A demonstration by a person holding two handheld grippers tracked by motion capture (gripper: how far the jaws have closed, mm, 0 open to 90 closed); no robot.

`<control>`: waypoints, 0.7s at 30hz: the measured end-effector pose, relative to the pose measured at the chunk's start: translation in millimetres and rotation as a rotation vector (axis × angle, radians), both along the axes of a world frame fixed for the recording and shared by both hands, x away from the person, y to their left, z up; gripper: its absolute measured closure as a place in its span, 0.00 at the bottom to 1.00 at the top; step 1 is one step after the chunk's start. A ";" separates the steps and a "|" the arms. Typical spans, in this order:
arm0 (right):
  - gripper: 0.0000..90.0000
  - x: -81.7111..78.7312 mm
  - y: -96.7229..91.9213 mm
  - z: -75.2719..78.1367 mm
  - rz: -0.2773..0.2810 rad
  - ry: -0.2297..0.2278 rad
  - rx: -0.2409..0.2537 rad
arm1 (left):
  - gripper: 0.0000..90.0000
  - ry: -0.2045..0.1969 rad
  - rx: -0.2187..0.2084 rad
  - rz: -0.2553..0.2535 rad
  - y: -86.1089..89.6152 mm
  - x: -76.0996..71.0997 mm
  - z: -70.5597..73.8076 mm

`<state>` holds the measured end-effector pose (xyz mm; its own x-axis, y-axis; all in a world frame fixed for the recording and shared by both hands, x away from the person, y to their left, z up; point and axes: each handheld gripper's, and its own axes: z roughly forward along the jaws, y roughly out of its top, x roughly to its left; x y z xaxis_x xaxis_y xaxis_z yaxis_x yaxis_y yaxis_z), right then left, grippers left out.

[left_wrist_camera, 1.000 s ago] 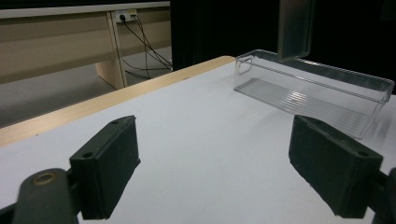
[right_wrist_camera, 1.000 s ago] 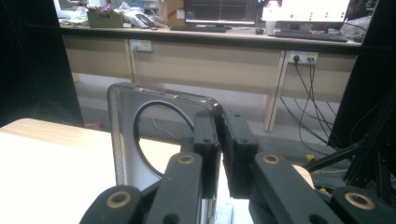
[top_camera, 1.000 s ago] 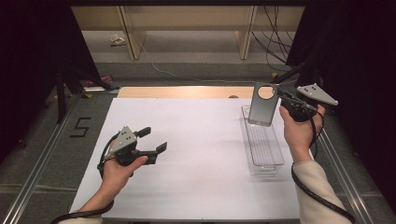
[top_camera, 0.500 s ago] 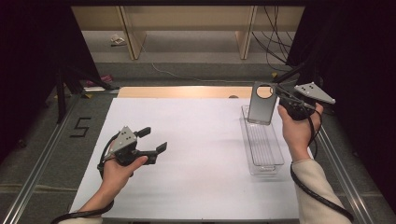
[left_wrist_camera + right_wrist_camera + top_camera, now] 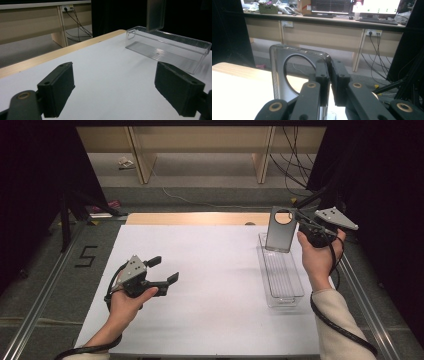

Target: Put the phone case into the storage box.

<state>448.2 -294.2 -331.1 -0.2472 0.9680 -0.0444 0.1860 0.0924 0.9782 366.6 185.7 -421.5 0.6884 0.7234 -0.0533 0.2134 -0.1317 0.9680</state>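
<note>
- Clearly the right gripper [image 5: 299, 223] is clamped on one side edge of the grey divider plate [image 5: 279, 234], which hangs upright just off its jaws, lower end at the far end of the clear tray [image 5: 292, 296].
- Gripped off-centre, the plate could swivel or slip, catching the tray wall and shoving the tray.
- Its long axis stands vertical, round hole uppermost.
- The left gripper [image 5: 166, 271] waits wide and empty, well apart from the tray.
</note>
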 end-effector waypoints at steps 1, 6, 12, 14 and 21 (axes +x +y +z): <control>0.95 0.0 0.1 -0.1 -0.001 0.000 0.001 | 0.17 0.000 0.000 0.000 0.0 0.0 0.0; 0.95 1.1 -0.6 -1.0 -0.003 -0.001 -0.002 | 0.17 -0.001 0.000 0.000 -0.1 -0.2 0.3; 0.95 2.9 -1.8 -1.3 -0.009 -0.001 0.001 | 0.17 0.000 0.000 -0.001 -0.1 -0.1 0.2; 0.95 3.8 -1.7 -1.4 -0.009 -0.003 -0.001 | 0.17 0.000 0.000 -0.001 -0.1 -0.1 0.2; 0.95 6.3 0.7 -2.0 -0.006 -0.001 -0.004 | 0.17 0.000 0.001 -0.001 0.1 0.0 0.1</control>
<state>454.6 -293.5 -333.1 -0.2413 0.9693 -0.0483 0.1852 0.0948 0.9781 366.6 185.8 -421.4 0.6892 0.7227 -0.0527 0.2131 -0.1327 0.9680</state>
